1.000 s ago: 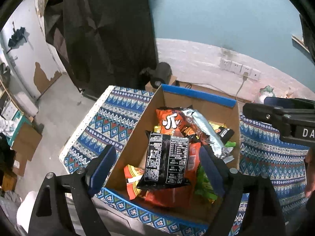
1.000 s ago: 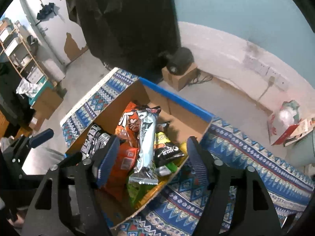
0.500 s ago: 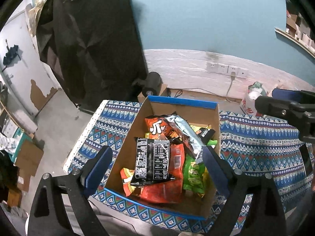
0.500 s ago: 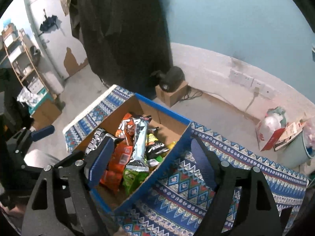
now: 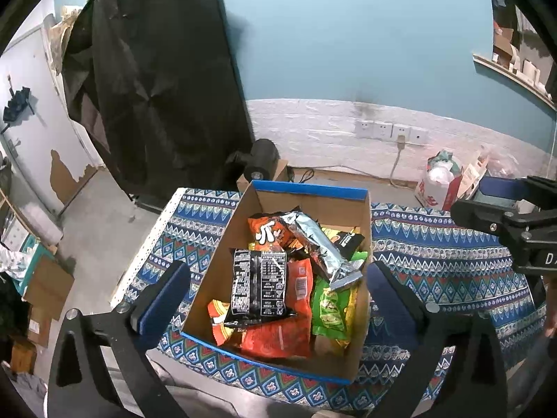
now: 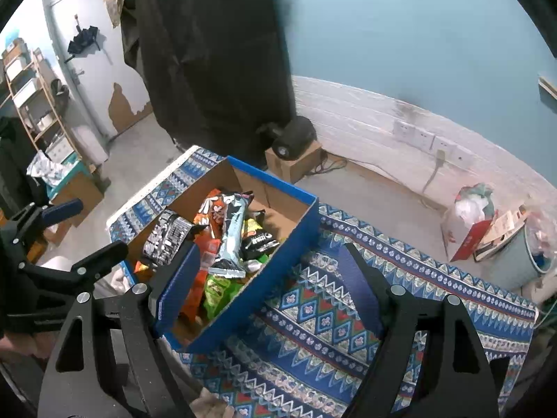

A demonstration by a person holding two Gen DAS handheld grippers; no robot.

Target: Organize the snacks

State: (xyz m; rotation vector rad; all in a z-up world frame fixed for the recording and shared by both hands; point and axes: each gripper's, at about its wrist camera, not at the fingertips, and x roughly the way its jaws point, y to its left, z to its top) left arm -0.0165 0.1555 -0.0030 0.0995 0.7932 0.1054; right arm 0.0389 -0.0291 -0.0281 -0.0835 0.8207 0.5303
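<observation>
Left gripper [image 5: 275, 299], jaws just widened, and right gripper [image 6: 268, 282] both gape empty; snack box [image 5: 306, 195] at 12 o'clock.

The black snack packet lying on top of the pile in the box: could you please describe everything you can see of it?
The black snack packet is a glossy, crinkled plastic pouch lying flat, its back up, with white small print and a table in a panel. It rests on top of orange-red packets near the left wall of the cardboard box. A silver packet lies beside it to the right, apart or barely touching. No hand-held gripper touches it. It looks sealed and full.
</observation>
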